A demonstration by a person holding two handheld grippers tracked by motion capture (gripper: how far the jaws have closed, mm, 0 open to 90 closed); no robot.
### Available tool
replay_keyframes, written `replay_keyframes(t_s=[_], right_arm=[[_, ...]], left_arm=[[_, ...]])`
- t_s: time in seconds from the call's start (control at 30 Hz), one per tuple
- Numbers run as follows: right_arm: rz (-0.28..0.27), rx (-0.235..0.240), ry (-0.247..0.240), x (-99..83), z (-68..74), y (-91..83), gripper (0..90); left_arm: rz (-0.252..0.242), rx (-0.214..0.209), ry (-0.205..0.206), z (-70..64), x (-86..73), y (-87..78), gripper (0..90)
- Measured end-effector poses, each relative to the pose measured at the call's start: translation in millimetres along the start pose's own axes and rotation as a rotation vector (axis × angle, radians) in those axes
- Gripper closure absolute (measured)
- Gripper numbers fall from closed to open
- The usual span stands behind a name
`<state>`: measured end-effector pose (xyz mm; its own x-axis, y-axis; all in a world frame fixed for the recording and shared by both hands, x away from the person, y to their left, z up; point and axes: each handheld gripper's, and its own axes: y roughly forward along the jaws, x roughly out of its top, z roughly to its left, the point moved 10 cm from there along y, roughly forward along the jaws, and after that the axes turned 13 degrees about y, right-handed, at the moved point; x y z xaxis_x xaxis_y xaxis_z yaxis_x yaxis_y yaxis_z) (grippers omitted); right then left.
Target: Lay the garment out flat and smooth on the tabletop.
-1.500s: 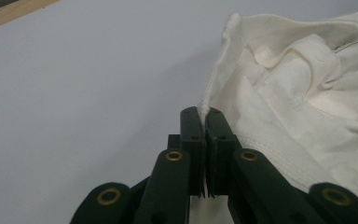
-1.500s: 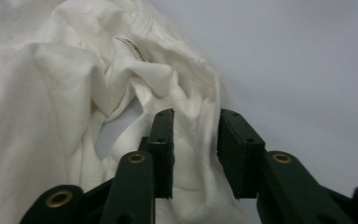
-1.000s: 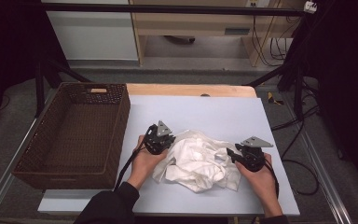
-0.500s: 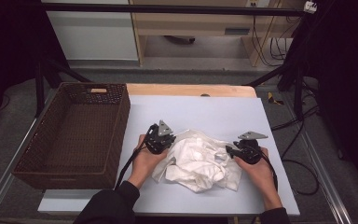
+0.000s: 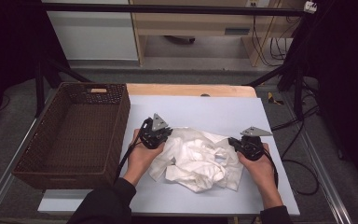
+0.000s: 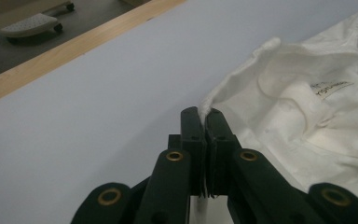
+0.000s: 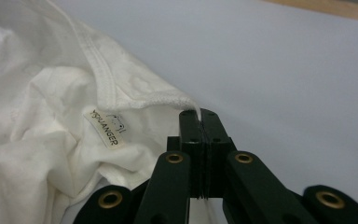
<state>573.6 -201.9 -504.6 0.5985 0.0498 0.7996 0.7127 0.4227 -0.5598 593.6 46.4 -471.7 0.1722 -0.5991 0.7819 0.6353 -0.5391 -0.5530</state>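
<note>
A crumpled white garment (image 5: 198, 158) lies on the pale blue table cover between my two hands. My left gripper (image 5: 167, 136) is shut on the garment's left edge; in the left gripper view the cloth edge (image 6: 223, 91) is pinched between the jaws of the left gripper (image 6: 206, 114). My right gripper (image 5: 231, 141) is shut on the garment's right edge. In the right gripper view the stitched hem (image 7: 135, 95) runs into the closed jaws of the right gripper (image 7: 199, 114), and a sewn label (image 7: 105, 128) shows just left of them.
A dark wicker basket (image 5: 32, 156) stands at the left, overhanging the table cover (image 5: 214, 109). A wooden table edge (image 5: 186, 89) runs along the back. Cables (image 5: 303, 163) trail off the right side onto the floor.
The right gripper has drifted slightly right, pulling the garment's edge a little outward. The left gripper holds its place.
</note>
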Motion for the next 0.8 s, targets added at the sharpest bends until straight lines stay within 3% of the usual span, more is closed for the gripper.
replay_keyframes(t_s=[0.17, 0.3, 0.47, 0.53, 0.8], right_arm=[[-0.040, -0.011, -0.038, 18.8, 5.8, -13.6, 89.6], [-0.069, -0.018, -0.076, 36.3, 9.0, -23.5, 89.6], [-0.114, -0.028, -0.072, 57.9, 6.7, -34.6, 89.6], [-0.134, -0.029, -0.049, 65.2, 4.1, -37.7, 89.7], [-0.184, -0.046, -0.056, 85.8, 7.1, -47.0, 89.7]], left_arm=[[-0.025, 0.009, -0.005, 6.2, 11.2, -10.3, 88.4], [-0.049, 0.018, 0.016, 6.6, 25.1, -22.1, 88.4], [-0.065, 0.028, 0.029, 11.5, 39.1, -30.3, 88.4], [-0.074, 0.024, 0.014, 14.8, 42.4, -31.5, 88.5], [-0.117, 0.038, -0.016, 25.8, 49.0, -37.7, 88.6]])
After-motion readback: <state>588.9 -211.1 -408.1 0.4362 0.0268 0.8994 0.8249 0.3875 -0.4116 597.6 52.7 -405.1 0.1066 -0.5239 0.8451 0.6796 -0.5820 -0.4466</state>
